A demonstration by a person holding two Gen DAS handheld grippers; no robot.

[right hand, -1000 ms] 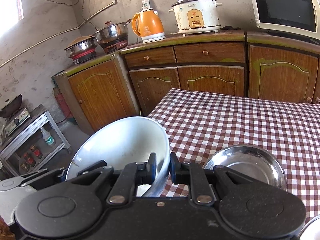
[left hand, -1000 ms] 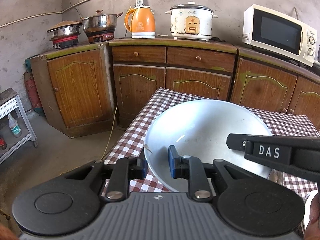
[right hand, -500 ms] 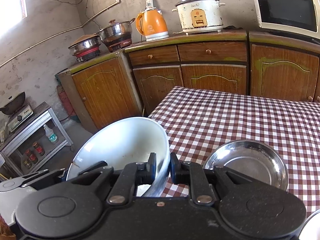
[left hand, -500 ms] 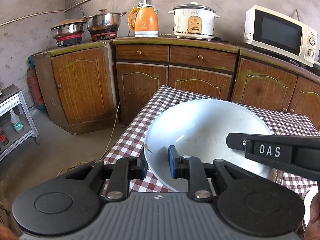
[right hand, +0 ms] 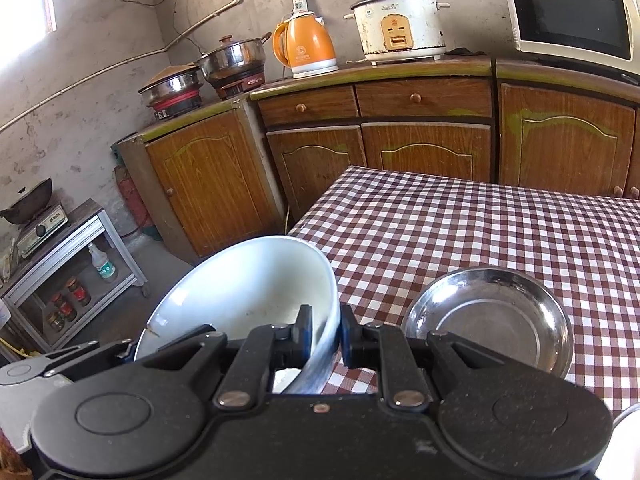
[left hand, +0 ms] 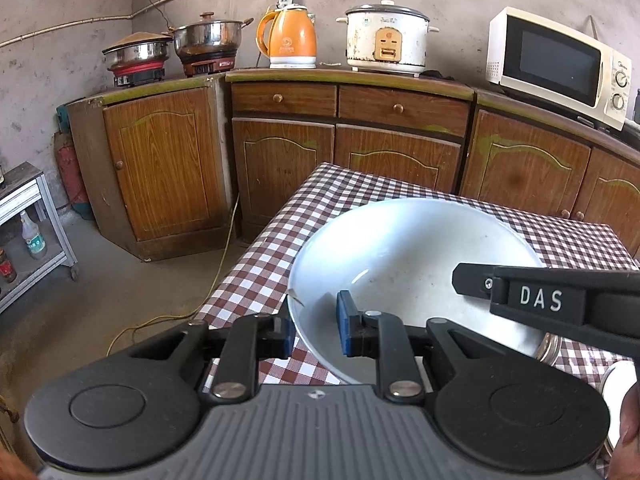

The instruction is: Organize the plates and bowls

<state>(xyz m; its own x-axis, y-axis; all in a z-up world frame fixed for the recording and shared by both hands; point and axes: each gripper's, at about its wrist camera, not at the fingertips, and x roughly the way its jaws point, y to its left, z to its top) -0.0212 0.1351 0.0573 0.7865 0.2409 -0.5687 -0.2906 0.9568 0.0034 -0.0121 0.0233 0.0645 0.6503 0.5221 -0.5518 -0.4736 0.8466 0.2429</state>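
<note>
Checked cloth covers the table [right hand: 460,216], with brown cabinets [left hand: 280,160] at the far side. Above its near left corner, a white bowl [left hand: 408,264] is held clear of the cloth by both grippers. The left gripper [left hand: 314,334] is clamped on the bowl's near left rim, one pad inside and one outside. The right gripper [right hand: 325,334] pinches the opposite rim the same way.

A steel dish [right hand: 488,320] sits on the cloth just right of the bowl.

The bowl looks stiff, glazed and smooth, probably ceramic, so likely heavy for its wall thickness, slippery at the pads and breakable if dropped. The thin rim is the only real hold; two opposed rim grips suit it. A chip shows on the left rim, near the left pads.

Being round, it has no long axis. Its mouth faces up, tipped left in the right view.
</note>
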